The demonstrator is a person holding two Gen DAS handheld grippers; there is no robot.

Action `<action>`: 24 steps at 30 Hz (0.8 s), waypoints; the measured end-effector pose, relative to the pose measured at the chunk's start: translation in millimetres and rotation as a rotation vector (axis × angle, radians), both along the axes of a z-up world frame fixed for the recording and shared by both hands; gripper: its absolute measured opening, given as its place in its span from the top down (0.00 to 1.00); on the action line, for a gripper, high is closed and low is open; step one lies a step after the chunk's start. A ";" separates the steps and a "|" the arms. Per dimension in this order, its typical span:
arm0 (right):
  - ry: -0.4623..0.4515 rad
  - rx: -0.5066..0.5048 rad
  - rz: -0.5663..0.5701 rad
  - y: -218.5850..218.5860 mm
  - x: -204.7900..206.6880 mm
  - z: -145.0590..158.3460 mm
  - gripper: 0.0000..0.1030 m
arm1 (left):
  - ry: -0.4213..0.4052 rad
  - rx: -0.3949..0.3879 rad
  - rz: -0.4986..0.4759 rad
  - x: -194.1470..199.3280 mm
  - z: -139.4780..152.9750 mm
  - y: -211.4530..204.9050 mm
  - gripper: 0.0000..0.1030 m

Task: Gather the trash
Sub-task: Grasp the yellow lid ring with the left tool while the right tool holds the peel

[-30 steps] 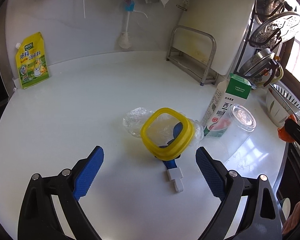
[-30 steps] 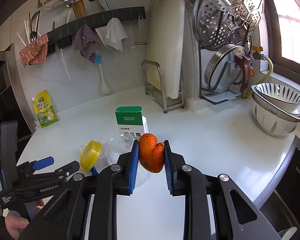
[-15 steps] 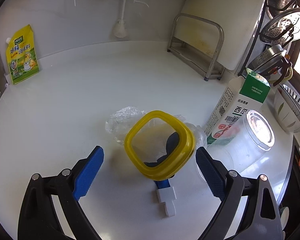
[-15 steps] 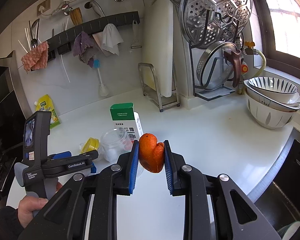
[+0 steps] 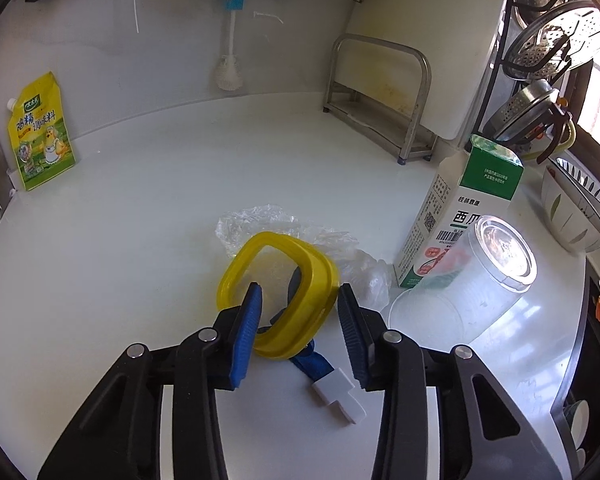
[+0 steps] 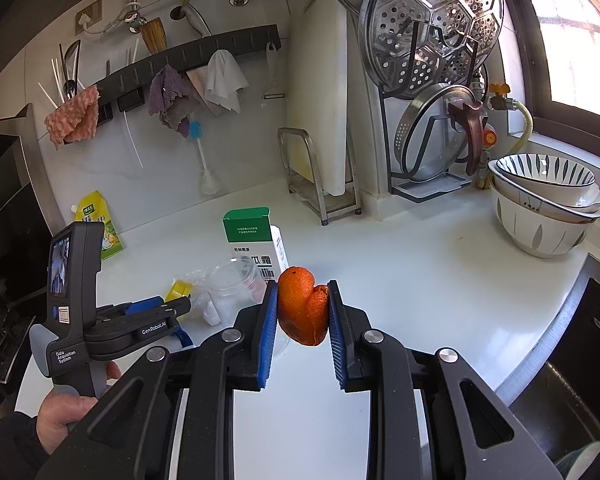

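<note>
A yellow lid (image 5: 316,272) stands tilted on the white counter (image 5: 139,240), propped on a blue-handled tool (image 5: 316,364). Crumpled clear plastic wrap (image 5: 251,220) lies just behind it. My left gripper (image 5: 300,300) is closing around the lid's near rim, and both blue pads (image 5: 245,332) meet its sides. In the right wrist view a hand holds that left gripper (image 6: 167,308) low at the left, by the lid (image 6: 178,290). My right gripper (image 6: 303,300) hovers above the counter, shut on a piece of orange peel (image 6: 300,312).
A green-topped carton (image 5: 468,208) stands right of the lid, with a clear plastic jar (image 5: 472,292) lying on its side before it. A yellow pouch (image 5: 39,136) leans on the back wall. Metal rack (image 5: 380,96), stacked bowls (image 6: 548,208) and a sink (image 6: 572,380) lie to the right.
The left jaws have swung from wide open to closed in on the yellow lid, after moving slightly nearer to it. The right gripper still holds the peel and has not moved.
</note>
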State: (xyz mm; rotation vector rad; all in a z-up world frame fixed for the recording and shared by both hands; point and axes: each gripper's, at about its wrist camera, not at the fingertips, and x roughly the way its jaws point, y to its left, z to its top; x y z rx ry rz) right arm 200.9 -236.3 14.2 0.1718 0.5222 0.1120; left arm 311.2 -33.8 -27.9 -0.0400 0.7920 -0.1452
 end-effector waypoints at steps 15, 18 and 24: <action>0.001 0.000 0.000 -0.8 1.1 -0.6 0.77 | -0.068 -0.004 0.026 -18.6 22.3 26.3 0.79; 0.002 0.001 0.001 -0.8 1.5 -0.9 0.77 | -0.083 -0.008 0.032 -23.0 26.6 32.1 0.80; 0.004 0.002 0.002 -0.2 1.9 -2.1 0.77 | -0.100 -0.011 0.035 -33.8 33.9 40.9 0.80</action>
